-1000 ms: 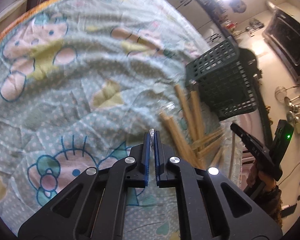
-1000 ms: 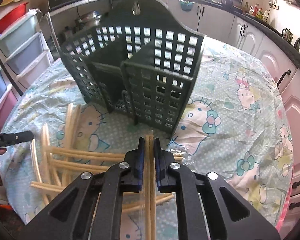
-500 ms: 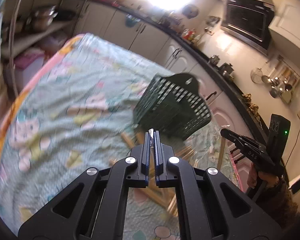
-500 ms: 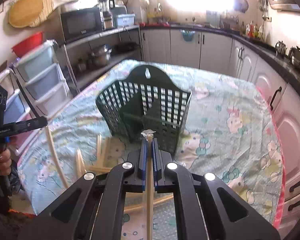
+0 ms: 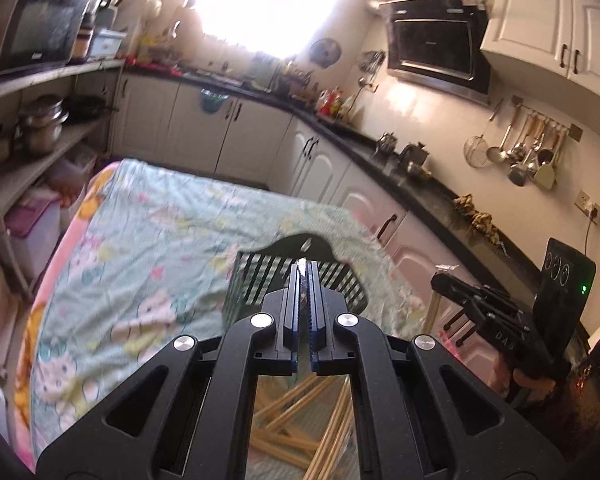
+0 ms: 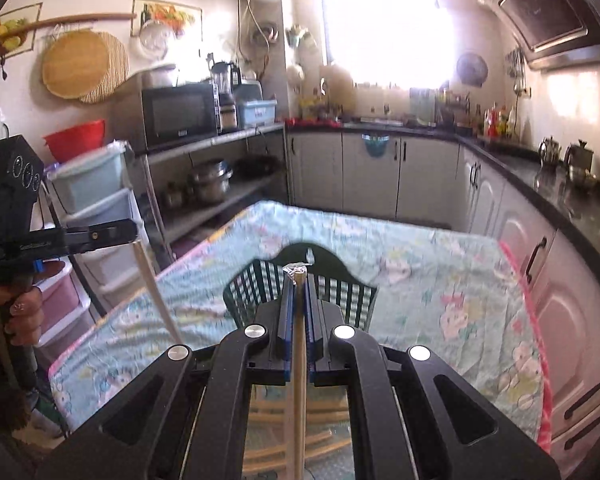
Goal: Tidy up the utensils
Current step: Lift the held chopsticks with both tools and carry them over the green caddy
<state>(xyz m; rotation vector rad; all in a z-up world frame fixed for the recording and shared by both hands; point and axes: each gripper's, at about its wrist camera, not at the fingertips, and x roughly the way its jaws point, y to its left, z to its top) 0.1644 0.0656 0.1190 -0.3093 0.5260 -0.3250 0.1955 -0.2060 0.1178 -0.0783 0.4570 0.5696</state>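
My left gripper [image 5: 303,270] is shut on a wrapped chopstick pair; only its crinkled tip shows between the jaws, while the right wrist view shows the pale stick [image 6: 156,300] hanging below that gripper [image 6: 128,231]. My right gripper [image 6: 299,276] is shut on another wooden chopstick [image 6: 299,380] running back between the jaws. Both are raised above the table. The dark green lattice utensil basket [image 5: 256,280] stands on the table just beyond the left tips, and it shows beyond the right tips too [image 6: 340,288]. Several loose chopsticks [image 5: 296,412] lie on the cloth beneath.
The table wears a pale green cartoon-print cloth [image 5: 140,256] with a pink edge. White kitchen cabinets and a black counter [image 5: 420,184] run behind and to the right. Open shelves with pots and plastic drawers [image 6: 100,200] stand to the left.
Both grippers have lifted off the table and tilted up, each carrying its chopstick. The basket now looks smaller and lower, and the kitchen fills both views.
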